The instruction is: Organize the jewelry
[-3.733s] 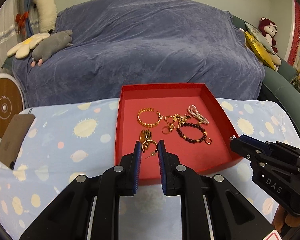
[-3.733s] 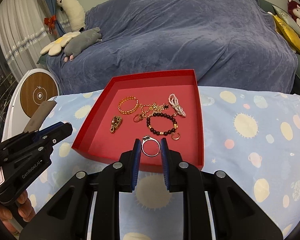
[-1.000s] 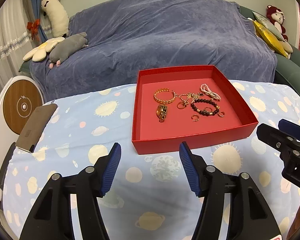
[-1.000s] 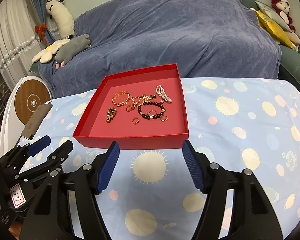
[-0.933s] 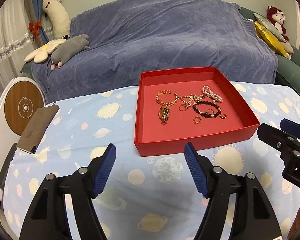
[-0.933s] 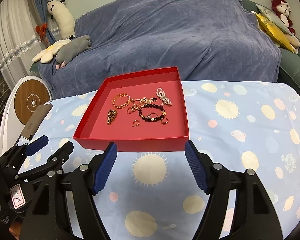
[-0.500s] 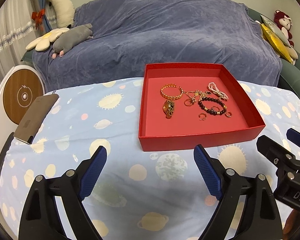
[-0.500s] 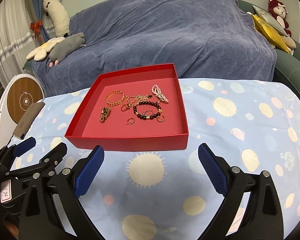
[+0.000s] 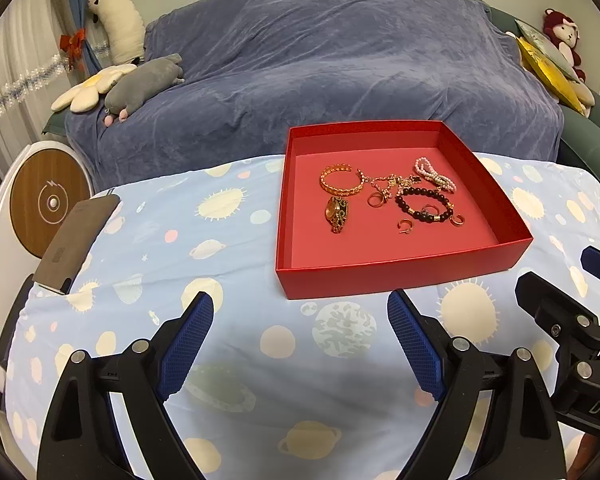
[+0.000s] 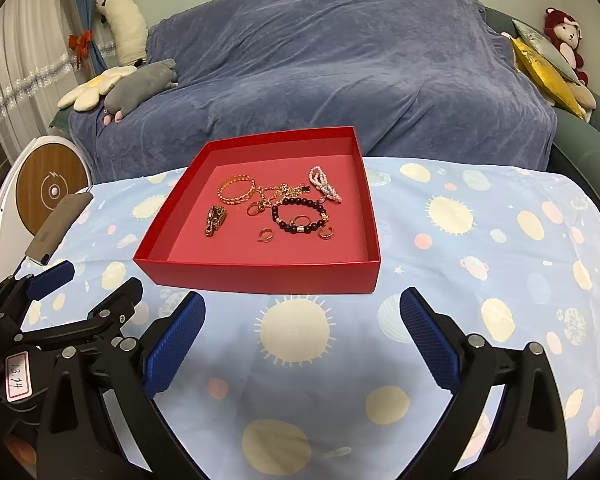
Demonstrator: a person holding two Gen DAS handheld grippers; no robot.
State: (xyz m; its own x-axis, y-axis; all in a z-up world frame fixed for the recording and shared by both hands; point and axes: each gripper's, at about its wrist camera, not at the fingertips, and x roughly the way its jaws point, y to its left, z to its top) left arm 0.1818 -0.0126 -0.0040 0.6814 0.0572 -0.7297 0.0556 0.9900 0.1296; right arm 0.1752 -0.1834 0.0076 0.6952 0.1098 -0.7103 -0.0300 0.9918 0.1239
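Observation:
A red tray [image 9: 400, 276] [image 10: 260, 276] stands on the table with the sun-and-planet cloth. In it lie a gold bangle [image 9: 340, 181] [image 10: 236, 192], a gold watch [image 9: 336, 215] [image 10: 215, 220], a dark bead bracelet [image 9: 422, 204] [image 10: 300, 216], a pearl bracelet [image 9: 434, 174] [image 10: 325, 185], a tangled gold chain [image 9: 388, 184] and small rings [image 10: 266, 234]. My left gripper [image 9: 300, 340] is wide open and empty, in front of the tray. My right gripper [image 10: 300, 328] is wide open and empty, also in front of the tray.
A blue-covered sofa [image 9: 320, 60] with plush toys [image 9: 140, 84] stands behind the table. A brown phone-like slab [image 9: 76, 240] lies at the table's left edge, next to a round wooden-faced device [image 9: 48, 200]. Each gripper shows in the other's view, the right [image 9: 572, 340] and the left [image 10: 60, 312].
Both grippers have let go of jewelry in the tray, pulled back toward the table's front and opened wide. A ring now lies inside the bead bracelet.

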